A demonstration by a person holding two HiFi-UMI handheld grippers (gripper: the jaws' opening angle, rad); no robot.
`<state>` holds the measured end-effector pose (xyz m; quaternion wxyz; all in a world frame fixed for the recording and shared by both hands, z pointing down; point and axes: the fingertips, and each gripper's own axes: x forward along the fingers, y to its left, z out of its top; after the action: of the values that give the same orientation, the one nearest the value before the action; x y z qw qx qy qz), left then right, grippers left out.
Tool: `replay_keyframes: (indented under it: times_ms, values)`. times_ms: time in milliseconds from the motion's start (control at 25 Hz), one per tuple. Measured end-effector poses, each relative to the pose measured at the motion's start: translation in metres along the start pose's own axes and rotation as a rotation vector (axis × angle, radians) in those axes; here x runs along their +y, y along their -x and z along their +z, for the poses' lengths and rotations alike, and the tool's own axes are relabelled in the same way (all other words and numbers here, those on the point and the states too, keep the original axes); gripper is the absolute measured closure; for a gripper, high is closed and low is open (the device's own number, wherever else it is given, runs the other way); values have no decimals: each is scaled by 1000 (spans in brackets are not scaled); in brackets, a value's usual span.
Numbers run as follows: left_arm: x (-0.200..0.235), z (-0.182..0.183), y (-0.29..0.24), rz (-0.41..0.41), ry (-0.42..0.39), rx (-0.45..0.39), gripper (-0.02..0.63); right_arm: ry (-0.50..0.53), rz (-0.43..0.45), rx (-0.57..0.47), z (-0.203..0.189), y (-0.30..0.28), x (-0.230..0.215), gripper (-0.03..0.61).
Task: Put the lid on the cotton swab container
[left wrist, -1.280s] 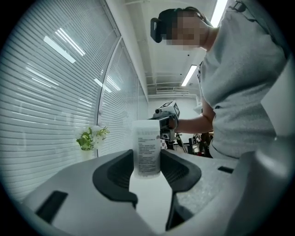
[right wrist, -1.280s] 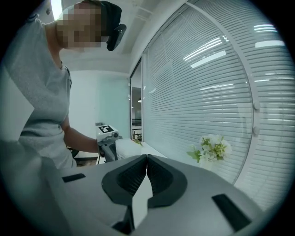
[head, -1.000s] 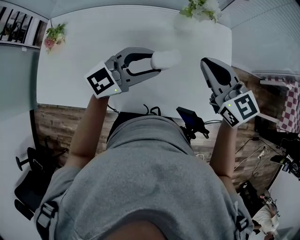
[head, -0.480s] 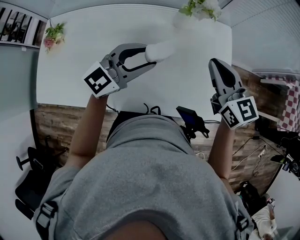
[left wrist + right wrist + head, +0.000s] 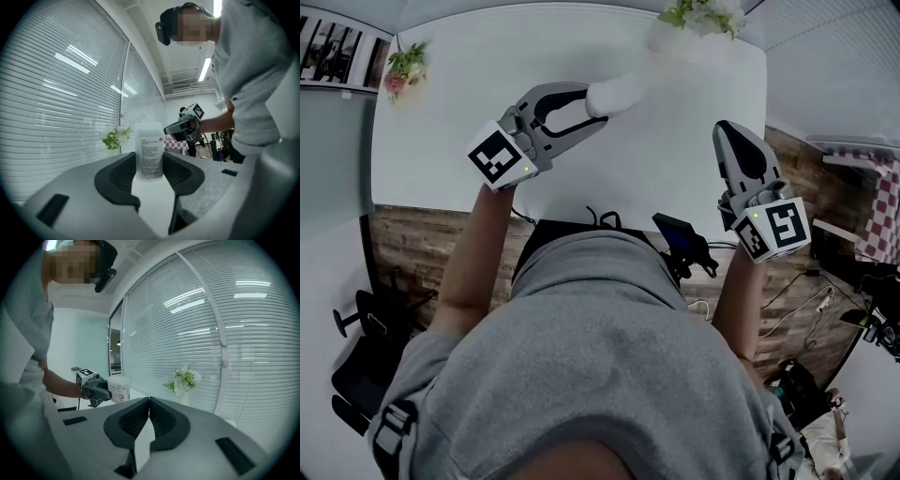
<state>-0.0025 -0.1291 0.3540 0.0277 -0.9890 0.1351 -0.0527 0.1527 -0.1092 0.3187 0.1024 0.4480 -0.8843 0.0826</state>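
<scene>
A white surface [image 5: 675,169] stands before tall windows covered by white slatted blinds [image 5: 225,333]. Small vases of flowers [image 5: 183,380] sit at its far corners. The floor [image 5: 422,244] is wood plank. Strip lights [image 5: 205,69] glow on the ceiling. A red-checked cloth [image 5: 877,220] hangs at right.

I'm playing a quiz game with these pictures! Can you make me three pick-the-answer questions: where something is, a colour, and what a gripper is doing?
1. Where is the cotton swab container?
A. between the left gripper's jaws
B. on the floor
C. on a chair

2. What colour is the table?
A. red
B. white
C. black

3. How do the right gripper's jaws stand?
A. wide apart
B. shut on a spoon
C. shut together, nothing between

Answers:
1 A, the left gripper view shows both pads pressing its sides.
2 B, the head view shows a white top.
3 C, the right gripper view shows the jaws meeting, empty.
</scene>
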Motion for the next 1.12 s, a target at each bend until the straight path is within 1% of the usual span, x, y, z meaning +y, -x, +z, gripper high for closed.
replay_keyframes:
  times_ms: [480,640,760,920,1120]
  values:
    - [11,-18,-1,61,24,22,440,-41,-43,11,-13,2,-12,554]
    - [9,-34,-5,56,28,66,440,-13,-46,31,-18,3,-12,554]
    - [7,-47,-8,50,37,83,440,-21,-50,39,-21,2,-10,554]
    - [8,-64,-15,40,80,101,440,-38,-62,48,-30,4,-15,554]
    - [11,-93,-22,26,125,146,440,-49,-67,73,-41,5,-17,554]
